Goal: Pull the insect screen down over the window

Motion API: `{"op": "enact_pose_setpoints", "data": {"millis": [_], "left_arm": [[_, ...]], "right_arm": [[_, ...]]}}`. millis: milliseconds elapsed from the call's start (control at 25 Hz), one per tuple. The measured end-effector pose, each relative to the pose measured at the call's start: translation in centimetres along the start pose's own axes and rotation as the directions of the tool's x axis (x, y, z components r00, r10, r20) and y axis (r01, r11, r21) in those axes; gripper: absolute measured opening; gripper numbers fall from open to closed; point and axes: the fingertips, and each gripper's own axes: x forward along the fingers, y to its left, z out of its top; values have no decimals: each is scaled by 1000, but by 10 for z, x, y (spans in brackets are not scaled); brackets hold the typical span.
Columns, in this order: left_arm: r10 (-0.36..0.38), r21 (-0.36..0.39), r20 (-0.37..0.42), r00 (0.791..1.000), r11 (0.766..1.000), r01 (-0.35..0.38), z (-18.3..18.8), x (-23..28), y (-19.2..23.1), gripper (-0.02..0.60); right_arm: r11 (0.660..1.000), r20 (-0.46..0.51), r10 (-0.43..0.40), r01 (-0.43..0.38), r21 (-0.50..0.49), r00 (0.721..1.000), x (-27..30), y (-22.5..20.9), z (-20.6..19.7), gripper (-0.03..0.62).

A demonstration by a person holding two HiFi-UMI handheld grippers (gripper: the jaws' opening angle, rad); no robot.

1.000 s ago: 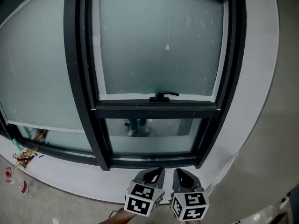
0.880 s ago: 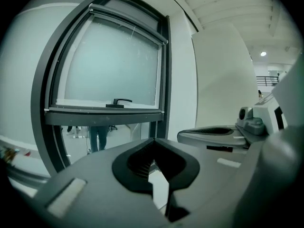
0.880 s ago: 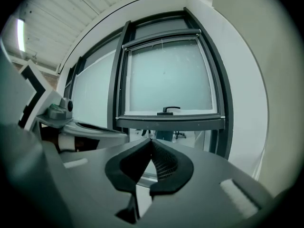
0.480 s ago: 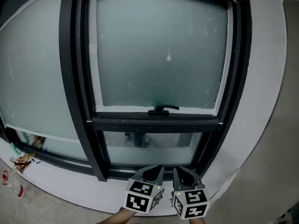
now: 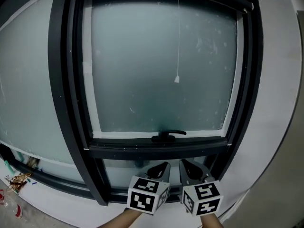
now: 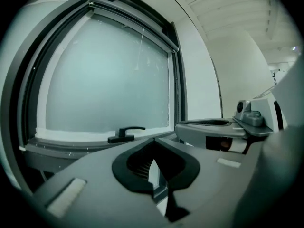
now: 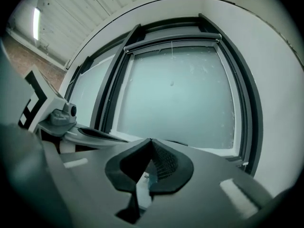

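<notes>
Left tool: we hold the left tool (image 5: 161, 169) low in front of the window, below the sash. Its jaws are closed against each other with nothing between them.
Right tool: the right tool (image 5: 188, 167) sits just beside the left one, on its right. Its jaws are likewise pressed together and carry nothing.
Marker cubes: the left cube (image 5: 147, 198) and the right cube (image 5: 203, 199) both face up toward our head camera, side by side but apart.
Window: the window frame (image 5: 61, 80) is black and stands upright ahead of us, holding a large frosted glass pane (image 5: 142, 80).
Insect screen: we see only its screen rail (image 7: 173, 36), up along the very top of the frame. The glass below it is uncovered.
Pull cord: a thin white pull cord (image 5: 178, 37) hangs straight down from the top, a little right of centre. It ends in a small white toggle (image 5: 176, 79) about halfway down the glass, well above both tools and touching neither.
Handle: a black lever handle (image 5: 167, 136) lies level on the bottom bar of the sash, above the tool tips in the head view.
Lower pane: a narrow lower pane (image 5: 121, 175) sits under the sash, near the left tool's tips.
Side pane: a wider frosted side pane (image 5: 23, 80) lies left of the frame.
Wall: a white wall (image 5: 280, 103) runs down the right of the frame.
Litter: small scraps (image 5: 16, 182) lie at the lower left, too small for us to identify.
</notes>
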Motion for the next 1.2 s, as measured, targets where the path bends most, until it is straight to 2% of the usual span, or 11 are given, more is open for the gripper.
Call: {"op": "enact_pose_setpoints", "data": {"millis": [320, 520, 760, 920, 1080, 1200], "left_arm": [[-79, 57, 81, 994, 996, 74, 77, 29, 92, 17], [-97, 98, 129, 987, 992, 85, 121, 37, 137, 17], [-115, 148, 159, 981, 985, 91, 150, 50, 150, 17], [-103, 157, 162, 981, 985, 77, 166, 57, 156, 17], [-62, 181, 190, 980, 983, 27, 182, 67, 155, 17], [-19, 183, 207, 978, 983, -20, 192, 76, 155, 17]], "right_arm": [[995, 109, -11, 21, -93, 994, 96, 12, 79, 14], [990, 136, -29, 48, -136, 990, 136, 11, 118, 45], [987, 200, -45, 74, -143, 979, 161, -16, 166, 75], [991, 223, -17, 46, -125, 975, 174, -31, 198, 95], [989, 241, 0, 36, -145, 970, 181, -55, 217, 104], [989, 245, 44, -8, -148, 969, 193, -69, 228, 118]]}}
